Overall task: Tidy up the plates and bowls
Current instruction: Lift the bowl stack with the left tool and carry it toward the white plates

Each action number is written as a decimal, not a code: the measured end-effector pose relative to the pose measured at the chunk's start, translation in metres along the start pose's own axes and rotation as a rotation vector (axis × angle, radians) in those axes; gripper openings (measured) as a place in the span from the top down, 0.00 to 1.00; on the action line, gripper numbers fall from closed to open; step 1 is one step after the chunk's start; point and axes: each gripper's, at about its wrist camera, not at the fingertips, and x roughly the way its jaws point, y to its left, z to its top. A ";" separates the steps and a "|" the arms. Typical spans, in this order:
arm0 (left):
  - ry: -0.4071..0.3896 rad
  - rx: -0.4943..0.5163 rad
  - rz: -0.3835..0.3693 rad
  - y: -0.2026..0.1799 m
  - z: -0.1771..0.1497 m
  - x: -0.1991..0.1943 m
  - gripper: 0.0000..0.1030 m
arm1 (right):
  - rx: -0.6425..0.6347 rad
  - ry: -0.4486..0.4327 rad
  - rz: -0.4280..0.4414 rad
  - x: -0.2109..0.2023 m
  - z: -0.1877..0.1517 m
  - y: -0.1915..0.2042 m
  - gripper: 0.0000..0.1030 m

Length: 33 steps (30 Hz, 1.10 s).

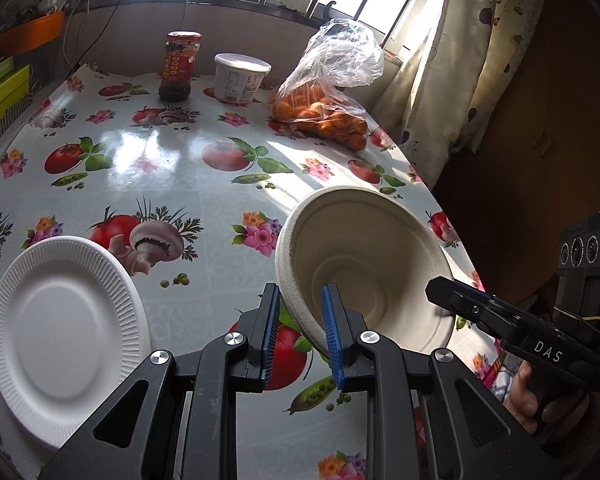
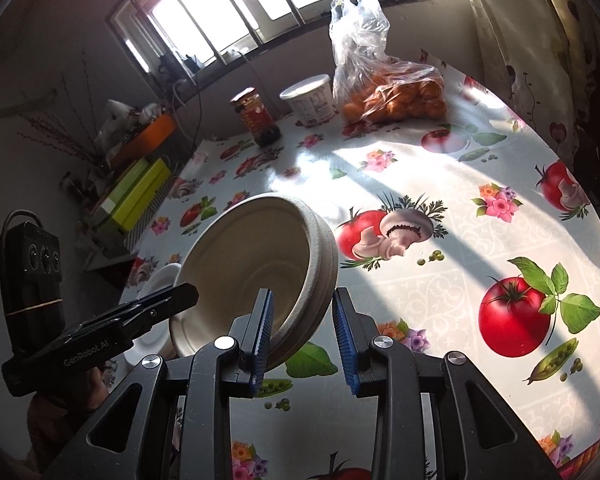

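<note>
The left gripper (image 1: 300,332) is clamping the near rim of a beige paper bowl (image 1: 364,256), one blue pad (image 1: 271,334) lying against the outer wall and the other inside the bowl. The right gripper (image 2: 306,336) is gripping the opposite side of the same bowl (image 2: 256,264): its left pad (image 2: 262,340) is sitting inside the rim, while the right pad (image 2: 346,344) is standing slightly off the ribbed outer wall, so how firmly it is pressing cannot be told. Between the two tools the bowl is hanging tilted above the table, its opening facing back toward the cameras. In the left wrist view, the right tool's black finger is crossing the bowl's far edge, with a hand (image 1: 528,396) wrapping the handle.

To the left of the bowl, a white ribbed paper plate (image 1: 66,332) is lying flat on the tablecloth (image 1: 160,168), which is printed with tomatoes, mushrooms, peas and flowers. At the far side, near the barred window, a sauce jar (image 1: 178,68) with a red label is standing beside a white lidded tub (image 1: 240,78), and next to them a clear plastic bag of oranges (image 1: 324,108) is slumping. Sunlight is falling in stripes across the cloth.
</note>
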 end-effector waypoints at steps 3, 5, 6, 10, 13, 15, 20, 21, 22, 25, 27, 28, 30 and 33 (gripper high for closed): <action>-0.011 -0.012 0.019 0.009 -0.001 -0.006 0.78 | -0.022 0.013 0.014 0.008 0.001 0.010 0.71; -0.020 -0.020 0.029 0.016 -0.002 -0.012 0.78 | -0.034 0.022 0.025 0.013 0.002 0.017 0.71; -0.023 -0.024 0.034 0.019 -0.002 -0.014 0.78 | -0.040 0.026 0.030 0.015 0.002 0.021 0.71; -0.036 -0.045 0.055 0.033 -0.004 -0.022 0.78 | -0.064 0.042 0.049 0.025 0.004 0.034 0.71; -0.042 -0.058 0.072 0.042 -0.005 -0.027 0.78 | -0.079 0.052 0.062 0.031 0.006 0.043 0.71; -0.048 -0.066 0.082 0.048 -0.006 -0.030 0.78 | -0.088 0.060 0.070 0.036 0.007 0.049 0.71; -0.059 -0.090 0.104 0.063 -0.008 -0.039 0.78 | -0.108 0.081 0.091 0.049 0.007 0.063 0.71; -0.061 -0.095 0.110 0.065 -0.008 -0.040 0.78 | -0.112 0.086 0.096 0.051 0.008 0.065 0.71; -0.062 -0.100 0.114 0.068 -0.009 -0.041 0.78 | -0.116 0.091 0.101 0.053 0.008 0.068 0.71; -0.068 -0.114 0.128 0.076 -0.011 -0.046 0.78 | -0.128 0.102 0.114 0.059 0.008 0.075 0.71; -0.073 -0.125 0.137 0.082 -0.012 -0.050 0.78 | -0.136 0.110 0.123 0.064 0.009 0.080 0.71; -0.076 -0.129 0.143 0.084 -0.013 -0.052 0.78 | -0.141 0.115 0.128 0.066 0.009 0.083 0.71; -0.081 -0.140 0.154 0.090 -0.015 -0.056 0.78 | -0.150 0.126 0.139 0.071 0.009 0.089 0.71; -0.088 -0.159 0.174 0.099 -0.017 -0.062 0.78 | -0.162 0.143 0.157 0.079 0.008 0.098 0.71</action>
